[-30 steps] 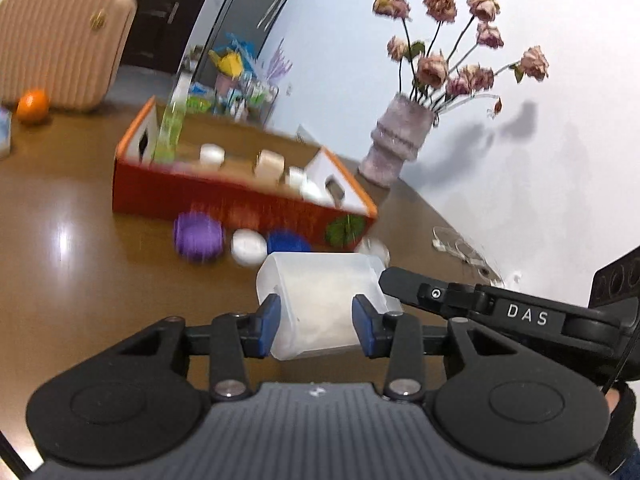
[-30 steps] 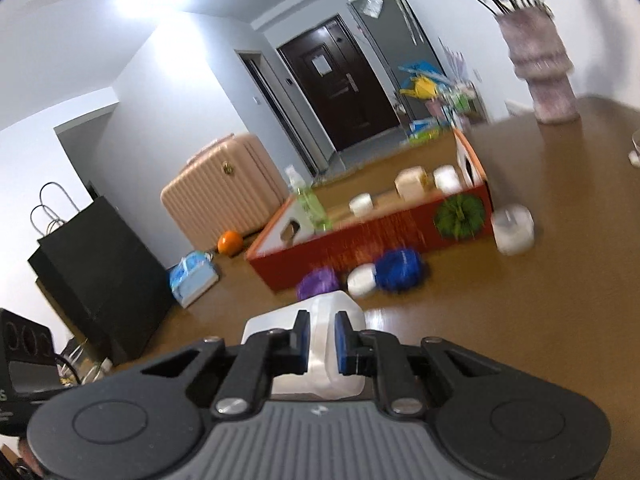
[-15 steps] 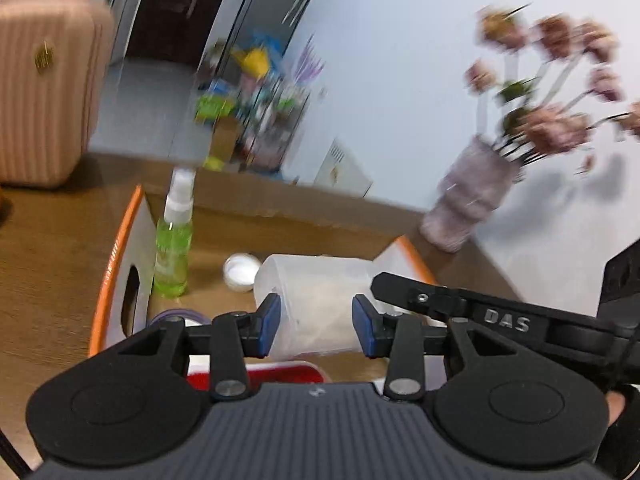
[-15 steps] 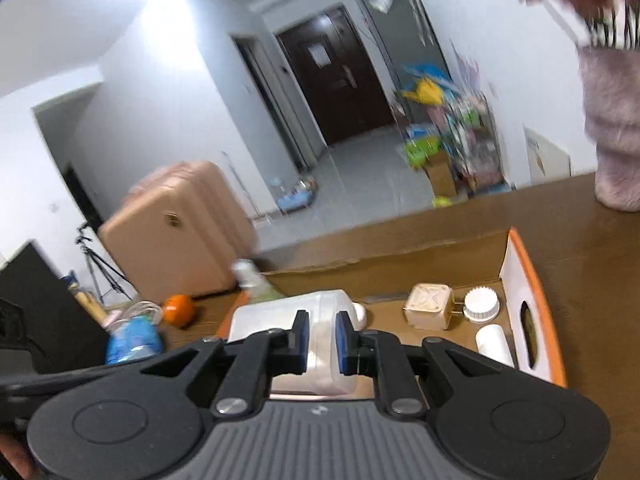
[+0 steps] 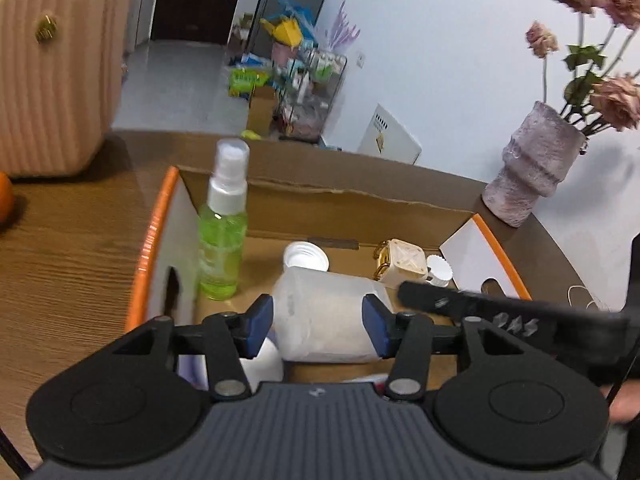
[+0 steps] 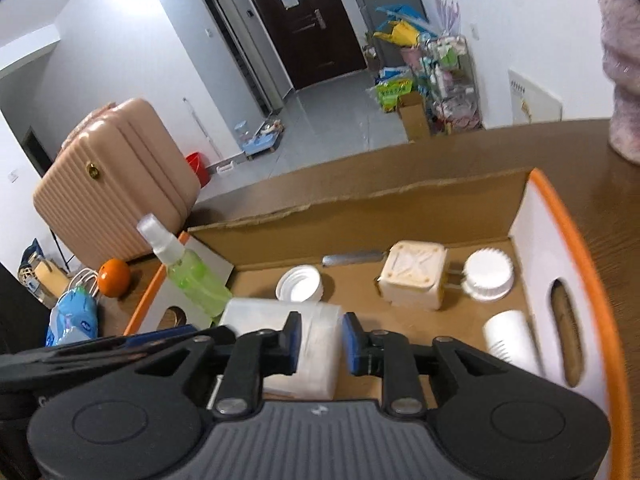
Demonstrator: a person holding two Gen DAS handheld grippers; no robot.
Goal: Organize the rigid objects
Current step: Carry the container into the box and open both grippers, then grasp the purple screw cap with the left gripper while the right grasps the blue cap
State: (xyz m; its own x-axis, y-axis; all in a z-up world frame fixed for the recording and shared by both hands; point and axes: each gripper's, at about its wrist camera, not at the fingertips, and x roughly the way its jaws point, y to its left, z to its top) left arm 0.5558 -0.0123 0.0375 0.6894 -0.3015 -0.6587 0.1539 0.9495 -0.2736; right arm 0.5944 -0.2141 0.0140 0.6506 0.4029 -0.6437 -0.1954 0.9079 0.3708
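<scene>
An open cardboard box with orange-edged white end panels (image 5: 476, 248) sits on the brown wood-grain surface (image 5: 60, 264), and everything here is placed against that box. A translucent white plastic container (image 5: 324, 316) lies inside it, toward the near wall, between the blue-padded fingers of both grippers. The left gripper (image 5: 318, 326) has its fingers (image 5: 258, 326) opening, standing on either side of the container with a slight gap showing at the left pad, so they no longer seem to press it. The right gripper (image 6: 320, 344) also has its fingers (image 6: 294, 342) opening, with the container's end between them and a sliver of space at each pad. Inside the box, at its left end, a green spray bottle with a clear cap (image 5: 222, 232) stands upright. Near the back wall lie a round white screw lid (image 6: 300, 284), a cream square box with a gold clasp (image 6: 414, 278) and a ribbed white cap (image 6: 488, 274); a white cylindrical cup (image 6: 510, 338) lies by the right end panel. Outside the box, beyond its left end, an orange (image 6: 114, 278) rests before a pink ribbed suitcase (image 6: 116, 176). Beyond the right end stands a mauve textured vase with dried roses (image 5: 532, 176).
</scene>
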